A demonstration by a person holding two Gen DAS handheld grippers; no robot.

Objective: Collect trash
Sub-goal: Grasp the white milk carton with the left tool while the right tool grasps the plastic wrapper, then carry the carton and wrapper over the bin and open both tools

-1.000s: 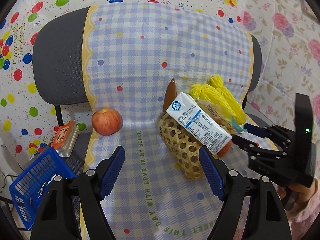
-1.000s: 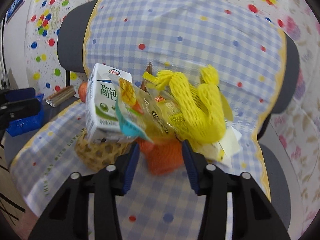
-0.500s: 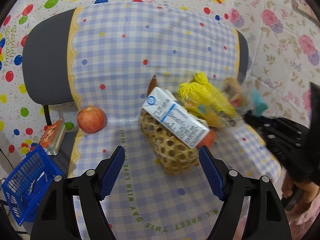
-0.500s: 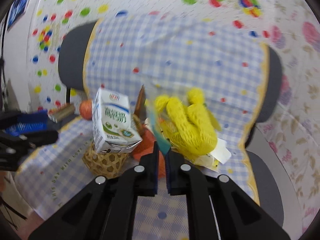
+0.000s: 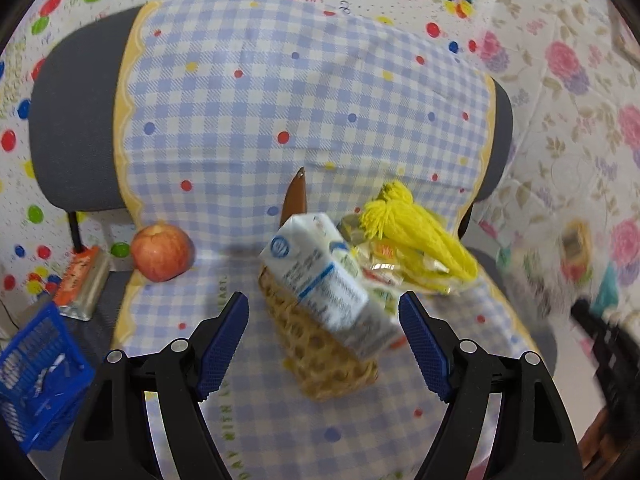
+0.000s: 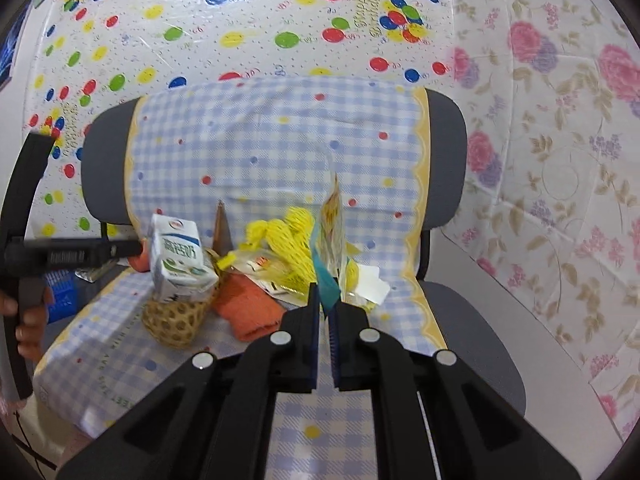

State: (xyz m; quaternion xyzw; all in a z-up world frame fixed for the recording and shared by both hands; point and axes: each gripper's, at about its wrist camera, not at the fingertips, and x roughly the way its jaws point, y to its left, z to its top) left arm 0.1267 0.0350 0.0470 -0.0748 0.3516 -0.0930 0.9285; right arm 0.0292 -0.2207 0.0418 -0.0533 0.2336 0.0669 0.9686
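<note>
Nearest to me, the right gripper (image 6: 323, 312) has its jaws pinched together on the lower edge of a thin snack wrapper (image 6: 331, 224), which stands up edge-on above the blue pads, lifted clear of the chair seat. The left gripper (image 5: 324, 340) hangs with its jaws wide apart and nothing between them, aimed down at the woven basket (image 5: 320, 348) on the seat.

That basket lies tipped on the checked cloth (image 5: 280, 100) covering the chair. A milk carton (image 5: 328, 276) leans out of it, and a brown pointed piece (image 5: 295, 196) sticks up behind. Just beside it are a yellow mesh net (image 5: 416, 228), crumpled wrappers and an orange cloth (image 6: 250, 304).

Further left on the seat sits an apple (image 5: 161, 253), well apart from the basket. Off the seat's left edge is a blue crate (image 5: 36, 376). Behind everything hangs a balloon-print sheet (image 6: 240, 20).
</note>
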